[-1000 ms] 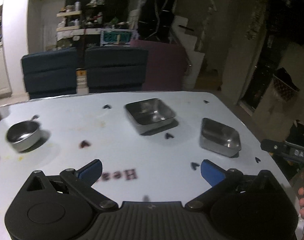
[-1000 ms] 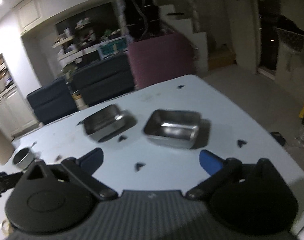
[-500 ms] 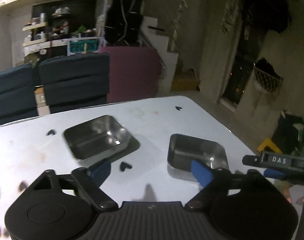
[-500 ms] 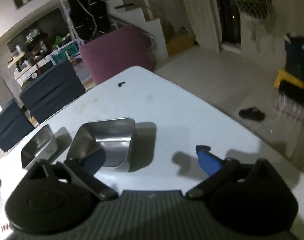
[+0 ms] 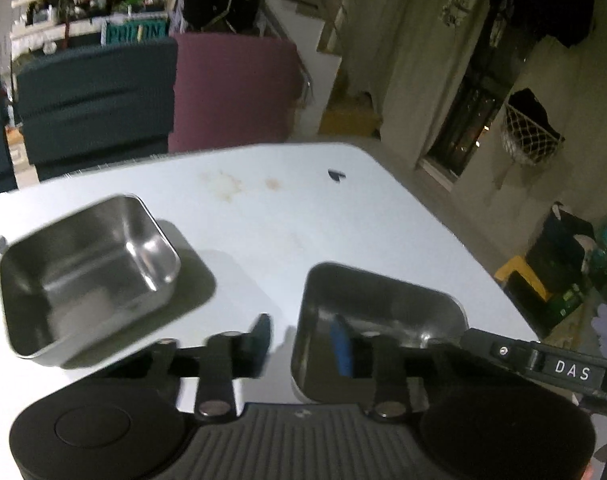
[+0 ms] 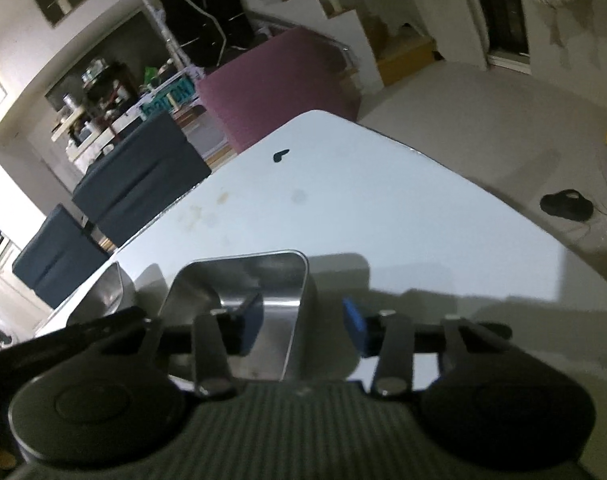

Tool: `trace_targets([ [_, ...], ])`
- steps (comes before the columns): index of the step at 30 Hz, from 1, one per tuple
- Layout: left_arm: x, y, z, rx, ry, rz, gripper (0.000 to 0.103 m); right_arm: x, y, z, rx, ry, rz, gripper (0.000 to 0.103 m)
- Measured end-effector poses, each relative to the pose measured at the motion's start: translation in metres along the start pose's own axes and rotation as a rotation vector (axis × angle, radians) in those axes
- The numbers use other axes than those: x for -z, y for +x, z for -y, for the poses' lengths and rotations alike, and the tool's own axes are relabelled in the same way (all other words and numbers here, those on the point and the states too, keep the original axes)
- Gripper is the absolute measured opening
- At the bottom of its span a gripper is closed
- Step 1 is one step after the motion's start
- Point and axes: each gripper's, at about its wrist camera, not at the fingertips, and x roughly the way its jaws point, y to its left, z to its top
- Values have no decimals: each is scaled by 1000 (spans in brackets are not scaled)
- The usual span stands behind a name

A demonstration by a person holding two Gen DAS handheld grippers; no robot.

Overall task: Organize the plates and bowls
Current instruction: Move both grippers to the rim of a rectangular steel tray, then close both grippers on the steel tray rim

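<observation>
Both grippers straddle opposite walls of one steel tray.

The near tray [image 5: 379, 312] sits on the white table [image 5: 263, 216]. The left gripper [image 5: 299, 340] and right gripper [image 6: 301, 324] have just been closing, each with a tray wall between its jaws; pad contact cannot be confirmed. A second tray [image 5: 87, 272] lies left of it.

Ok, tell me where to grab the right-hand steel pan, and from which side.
Grip the right-hand steel pan by a side wall at its rim, one finger inside, one outside, coming down from the near side. It sits upright and open on the table, its walls thin and steep; the whole pan looks too wide to span.
</observation>
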Motion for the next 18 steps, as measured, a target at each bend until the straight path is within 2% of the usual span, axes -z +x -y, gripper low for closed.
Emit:
trace_targets([
  [1,1,4,0,1,-3,-12,15,0,1,0,2,-7,-1,35],
  [2,2,7,1,-1,-5,-21,14,-1,2,2,6,-16,-5,28],
  [6,5,6,0,-14,10,-25,3,2,3,0,-11,-41,-37,18],
  [7,7,3,-1,-18,8,-20,3,4,-1,-3,-20,-49,-41,11],
  [11,12,-22,-4,-21,13,-10,3,1,-7,-15,-29,-92,-36,11],
  [18,33,-91,-22,-41,-20,7,4,5,-36,-45,-95,-188,-21,9],
])
